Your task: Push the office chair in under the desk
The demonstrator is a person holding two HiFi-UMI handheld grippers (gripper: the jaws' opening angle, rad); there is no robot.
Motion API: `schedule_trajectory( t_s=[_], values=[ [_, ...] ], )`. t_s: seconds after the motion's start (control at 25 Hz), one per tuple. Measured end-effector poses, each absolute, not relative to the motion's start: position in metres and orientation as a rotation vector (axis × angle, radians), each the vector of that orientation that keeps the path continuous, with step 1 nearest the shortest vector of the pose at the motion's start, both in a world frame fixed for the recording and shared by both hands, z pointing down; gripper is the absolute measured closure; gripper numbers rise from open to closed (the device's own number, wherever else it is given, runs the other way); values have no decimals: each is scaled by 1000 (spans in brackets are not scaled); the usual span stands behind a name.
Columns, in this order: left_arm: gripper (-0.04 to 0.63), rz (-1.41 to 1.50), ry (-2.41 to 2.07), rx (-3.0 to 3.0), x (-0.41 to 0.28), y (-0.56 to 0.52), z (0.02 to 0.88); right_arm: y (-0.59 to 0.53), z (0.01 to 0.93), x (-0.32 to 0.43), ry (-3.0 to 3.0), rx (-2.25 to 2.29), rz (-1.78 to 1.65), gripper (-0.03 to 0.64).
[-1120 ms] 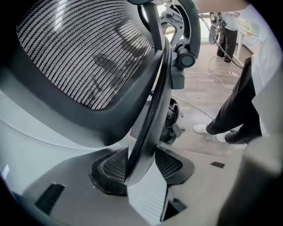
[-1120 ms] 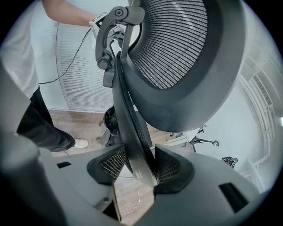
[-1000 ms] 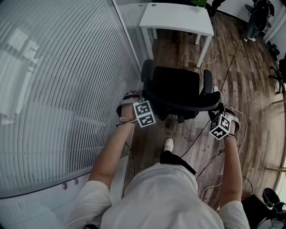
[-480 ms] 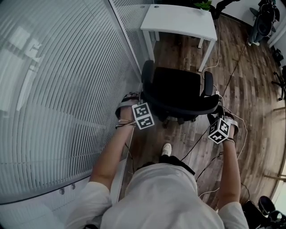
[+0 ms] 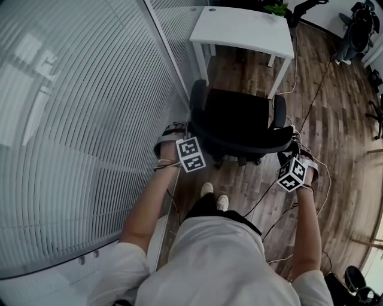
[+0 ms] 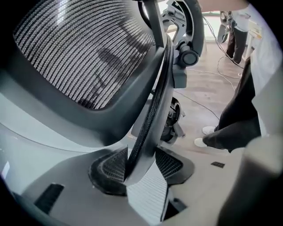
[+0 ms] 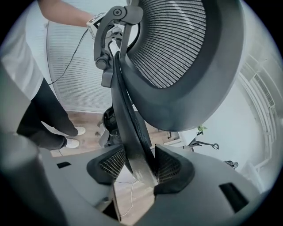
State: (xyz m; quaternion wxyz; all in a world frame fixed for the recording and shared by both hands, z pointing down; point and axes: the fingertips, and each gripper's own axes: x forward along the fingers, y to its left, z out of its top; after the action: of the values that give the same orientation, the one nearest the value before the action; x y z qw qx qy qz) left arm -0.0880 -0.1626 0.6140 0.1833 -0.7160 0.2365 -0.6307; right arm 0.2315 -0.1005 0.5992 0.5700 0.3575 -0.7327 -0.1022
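The black mesh office chair (image 5: 236, 119) stands on the wood floor with its seat facing the white desk (image 5: 242, 27), a short gap in front of it. My left gripper (image 5: 190, 152) grips the left edge of the backrest. In the left gripper view the backrest rim (image 6: 150, 119) runs between the ribbed pads (image 6: 108, 165) of that left gripper (image 6: 139, 165), which press on it. My right gripper (image 5: 291, 171) holds the right edge. Its pads (image 7: 170, 163) clamp the rim (image 7: 128, 128), so the right gripper (image 7: 135, 165) is shut on it.
A glass wall with blinds (image 5: 78, 119) runs close along the chair's left side. Cables (image 5: 272, 197) trail over the floor at the right and behind the chair. Other chairs (image 5: 359, 33) stand at the far right, and a plant (image 5: 275, 7) behind the desk.
The chair has rolled a little toward the desk with both grippers still on the backrest. The person has stepped forward, and both shoes now stand side by side behind it.
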Motion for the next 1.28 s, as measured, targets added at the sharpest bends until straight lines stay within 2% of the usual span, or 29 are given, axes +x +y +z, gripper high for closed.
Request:
schedule_trajectory(
  t_s=[1.28],
  values=[
    [397,-1829,622,-1897,-80,-279,612,-210,598,241,-1661,794,-247,407]
  ],
)
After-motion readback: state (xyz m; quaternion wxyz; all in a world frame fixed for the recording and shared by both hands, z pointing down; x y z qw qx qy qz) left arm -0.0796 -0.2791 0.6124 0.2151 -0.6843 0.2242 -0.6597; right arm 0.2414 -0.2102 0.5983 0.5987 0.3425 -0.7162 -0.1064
